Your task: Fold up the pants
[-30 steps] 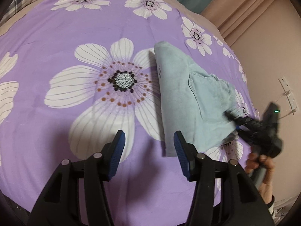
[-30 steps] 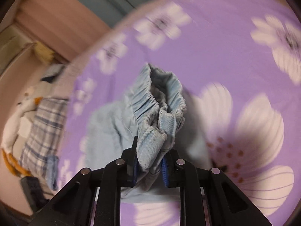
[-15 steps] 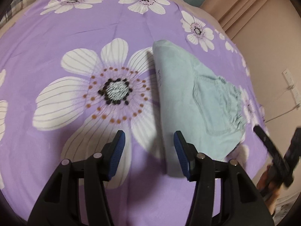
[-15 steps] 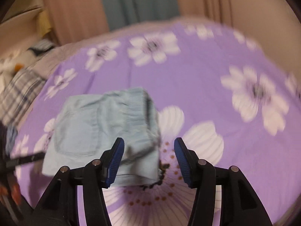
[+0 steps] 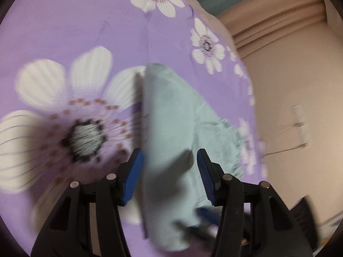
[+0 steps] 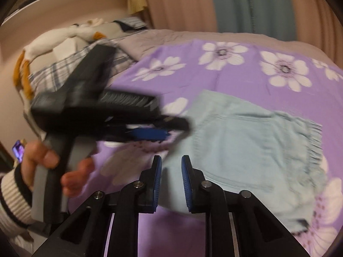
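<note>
1. The pants (image 6: 246, 150), pale blue and folded into a compact bundle, lie flat on a purple bedspread (image 6: 235, 79) printed with large white flowers.
2. In the right wrist view a back pocket faces up and the gathered waistband runs along the bundle's right edge.
3. The left gripper (image 5: 169, 175) hangs over the near part of the pants with its blue-padded fingers (image 5: 131, 177) spread wide; nothing sits between them, and their shadow falls on the cloth.
4. The right gripper (image 6: 171, 184) has its fingers parted by a narrow gap, holding nothing, with the near left corner of the pants just ahead of the tips.
5. From the right wrist view, the left gripper shows as a blurred black tool at the left of the frame, reaching toward the left edge of the pants, with the person's left hand (image 6: 47, 162) wrapped around its handle and a striped cuff at the wrist.
6. Beyond the bedspread lie a plaid cloth (image 6: 53, 72) and a white stuffed toy (image 6: 49, 40) with orange parts; curtains (image 6: 235, 2) hang behind the bed.
</note>
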